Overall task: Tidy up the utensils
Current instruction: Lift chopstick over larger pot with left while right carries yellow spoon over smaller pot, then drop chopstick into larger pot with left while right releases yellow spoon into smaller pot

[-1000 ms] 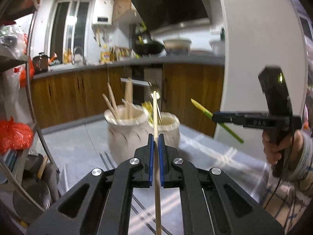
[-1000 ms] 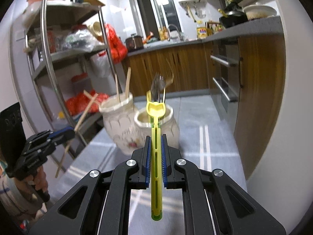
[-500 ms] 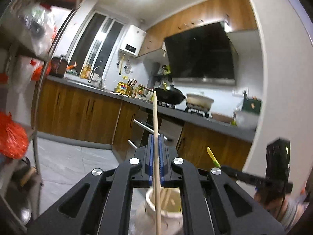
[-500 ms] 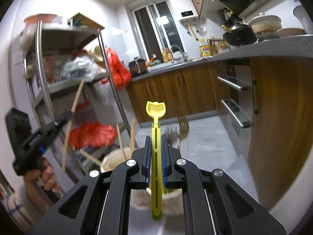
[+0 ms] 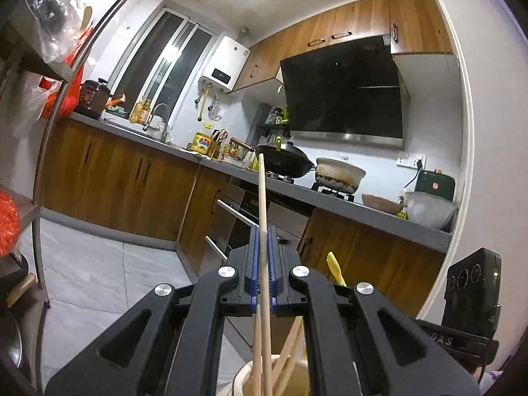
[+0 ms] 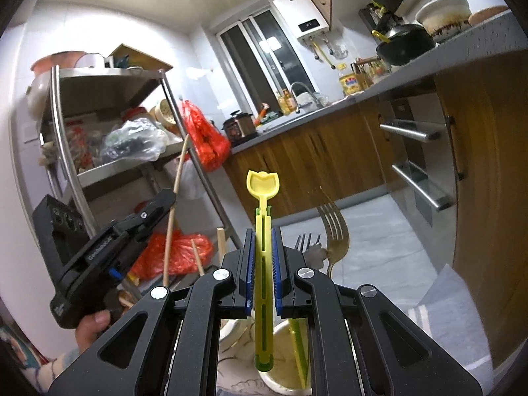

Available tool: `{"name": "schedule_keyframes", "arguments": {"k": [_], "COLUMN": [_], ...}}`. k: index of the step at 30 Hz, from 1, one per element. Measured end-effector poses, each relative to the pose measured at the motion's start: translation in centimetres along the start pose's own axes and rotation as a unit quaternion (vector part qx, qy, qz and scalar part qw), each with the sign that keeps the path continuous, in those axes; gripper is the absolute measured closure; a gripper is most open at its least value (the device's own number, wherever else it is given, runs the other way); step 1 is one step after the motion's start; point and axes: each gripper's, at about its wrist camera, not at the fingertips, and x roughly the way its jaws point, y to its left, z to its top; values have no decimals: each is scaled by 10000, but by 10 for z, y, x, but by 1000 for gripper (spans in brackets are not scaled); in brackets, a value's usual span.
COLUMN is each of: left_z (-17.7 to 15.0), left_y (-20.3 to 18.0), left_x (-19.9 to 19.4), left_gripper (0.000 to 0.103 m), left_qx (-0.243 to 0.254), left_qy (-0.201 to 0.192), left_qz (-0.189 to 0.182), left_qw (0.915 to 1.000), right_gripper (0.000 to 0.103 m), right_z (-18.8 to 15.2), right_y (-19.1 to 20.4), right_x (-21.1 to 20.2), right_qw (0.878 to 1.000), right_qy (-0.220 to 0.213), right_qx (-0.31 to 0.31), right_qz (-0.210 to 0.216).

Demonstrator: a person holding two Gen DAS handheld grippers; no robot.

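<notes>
Left gripper [image 5: 263, 265] clamped on chopstick [image 5: 261, 198], held upright over left jar [image 5: 246, 378]; right gripper [image 6: 263, 264] pinching yellow utensil [image 6: 263, 217], poised above right jar [image 6: 280, 381] for sorted dropping.

My left gripper [image 5: 263, 264] is black with blue pads, holding a pale wooden chopstick [image 5: 262, 204]. My right gripper [image 6: 263, 264], also black with blue pads, holds a yellow scoop [image 6: 263, 217] with a green tip. The fork [image 6: 334, 231] is brassy gold, the cabinets [image 5: 115, 178] brown woodgrain, the bag [image 6: 204, 138] orange-red
</notes>
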Motion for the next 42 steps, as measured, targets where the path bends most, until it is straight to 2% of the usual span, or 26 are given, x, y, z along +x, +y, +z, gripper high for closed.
{"name": "schedule_keyframes", "arguments": {"k": [7, 17, 25, 33, 38, 42], "left_z": [-11, -13, -8, -11, -12, -12], "left_y": [-4, -4, -8, -9, -10, -13], "left_x": [10, -5, -12, -14, -16, -19], "left_gripper": [99, 99, 99, 99, 99, 99], "left_qx": [273, 590, 736, 808, 792, 870], "left_qy": [183, 362, 424, 637, 661, 699], "left_qz": [-68, -296, -260, -221, -178, -154], "left_qw": [9994, 9972, 9960, 9944, 9945, 9936], "right_gripper": [93, 93, 93, 93, 93, 93], "right_z": [-10, -24, -29, -23, -21, -27], "right_y": [-10, -13, -10, -10, -12, -6], "right_x": [10, 15, 5, -17, -10, -5], "right_qw": [9999, 9999, 9993, 9989, 9987, 9973], "right_qy": [89, 55, 114, -139, -214, -191], "right_qx": [60, -70, -295, -320, -210, -423], "right_qz": [-19, -75, -211, -309, -412, -575]}}
